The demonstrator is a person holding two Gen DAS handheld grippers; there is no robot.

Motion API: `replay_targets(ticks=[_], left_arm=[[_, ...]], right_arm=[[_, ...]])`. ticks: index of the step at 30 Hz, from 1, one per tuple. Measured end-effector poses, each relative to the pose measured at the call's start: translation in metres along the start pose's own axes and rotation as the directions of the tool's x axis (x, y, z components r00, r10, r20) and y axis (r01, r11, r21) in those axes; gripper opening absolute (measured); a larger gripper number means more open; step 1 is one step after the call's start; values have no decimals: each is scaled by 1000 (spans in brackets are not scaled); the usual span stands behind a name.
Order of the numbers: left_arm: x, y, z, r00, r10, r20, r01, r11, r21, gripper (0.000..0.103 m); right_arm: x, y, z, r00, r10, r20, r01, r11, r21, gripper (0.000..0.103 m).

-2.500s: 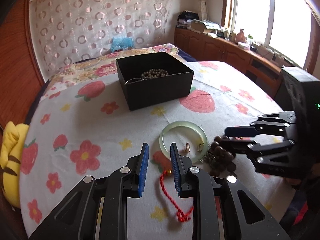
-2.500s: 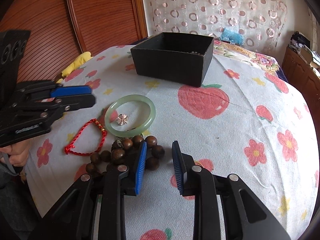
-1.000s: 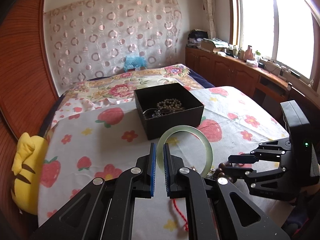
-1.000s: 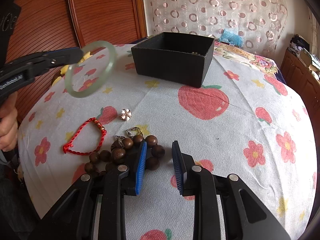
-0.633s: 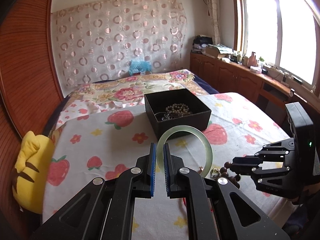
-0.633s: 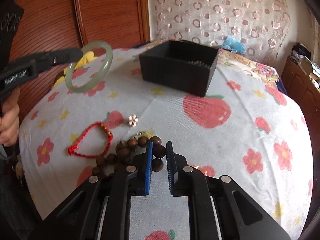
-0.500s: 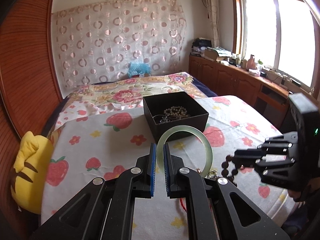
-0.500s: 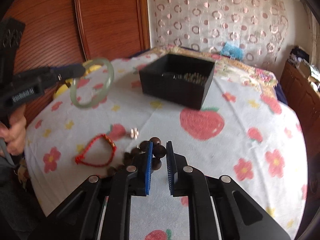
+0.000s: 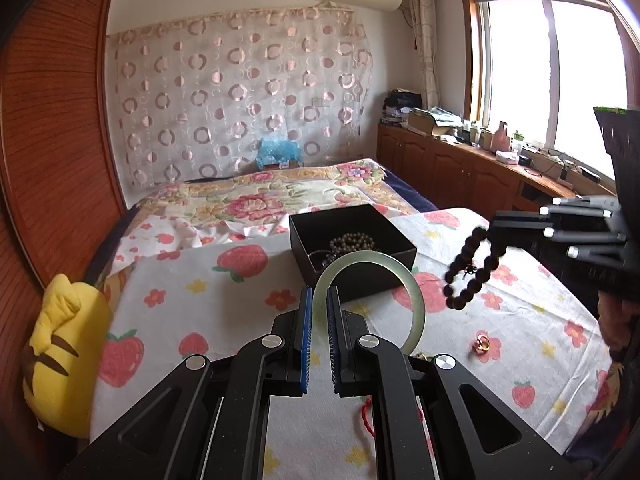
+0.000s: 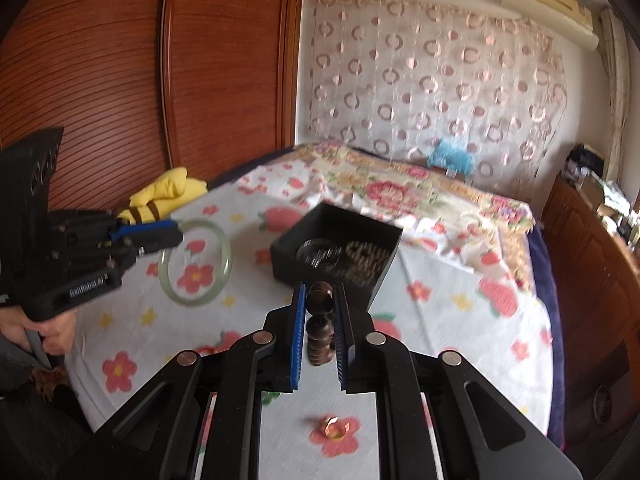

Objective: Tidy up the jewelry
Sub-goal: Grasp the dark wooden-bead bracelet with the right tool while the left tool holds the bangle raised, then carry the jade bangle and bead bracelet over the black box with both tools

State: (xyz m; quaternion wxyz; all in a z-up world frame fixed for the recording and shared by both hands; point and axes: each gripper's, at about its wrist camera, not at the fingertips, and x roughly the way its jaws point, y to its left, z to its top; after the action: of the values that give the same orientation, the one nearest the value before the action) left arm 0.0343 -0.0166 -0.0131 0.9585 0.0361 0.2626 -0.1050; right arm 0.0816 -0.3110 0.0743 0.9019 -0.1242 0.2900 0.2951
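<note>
Faintly, "AI" lettering on left claw (image 10: 176,234) clamping jade bangle (image 10: 196,262), right claw (image 10: 318,308) gripping wooden beads (image 10: 320,300)

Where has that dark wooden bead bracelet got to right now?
The dark bead bracelet dangles in the air from the right gripper, pinched between its blue pads, above the strawberry-print cloth and just right of the black box.

green bangle (image 9: 412,300) lifted off cloth, dark bead bracelet (image 9: 472,270) gripped, raised
</note>
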Motion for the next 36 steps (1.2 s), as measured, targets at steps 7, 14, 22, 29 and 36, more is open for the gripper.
replay_targets(ticks=[7, 14, 22, 29, 36], left_arm=[[9, 5, 11, 1000, -5, 8, 5, 1000, 4, 6], [27, 9, 26, 1000, -20, 3, 20, 1000, 2, 6], [54, 17, 42, 1000, -20, -10, 20, 1000, 1, 7], [82, 26, 53, 999, -17, -37, 17, 1000, -7, 7], [107, 27, 61, 997, -21, -67, 22, 1000, 8, 7]], right_arm=[[-8, -14, 31, 998, -5, 57, 4, 1000, 3, 15], [2, -26, 53, 997, -7, 83, 6, 1000, 3, 15], [33, -41, 72, 996, 16, 87, -18, 1000, 12, 15], [75, -53, 72, 997, 50, 55, -52, 998, 39, 15], [117, -69, 61, 996, 84, 0, -83, 993, 85, 16]])
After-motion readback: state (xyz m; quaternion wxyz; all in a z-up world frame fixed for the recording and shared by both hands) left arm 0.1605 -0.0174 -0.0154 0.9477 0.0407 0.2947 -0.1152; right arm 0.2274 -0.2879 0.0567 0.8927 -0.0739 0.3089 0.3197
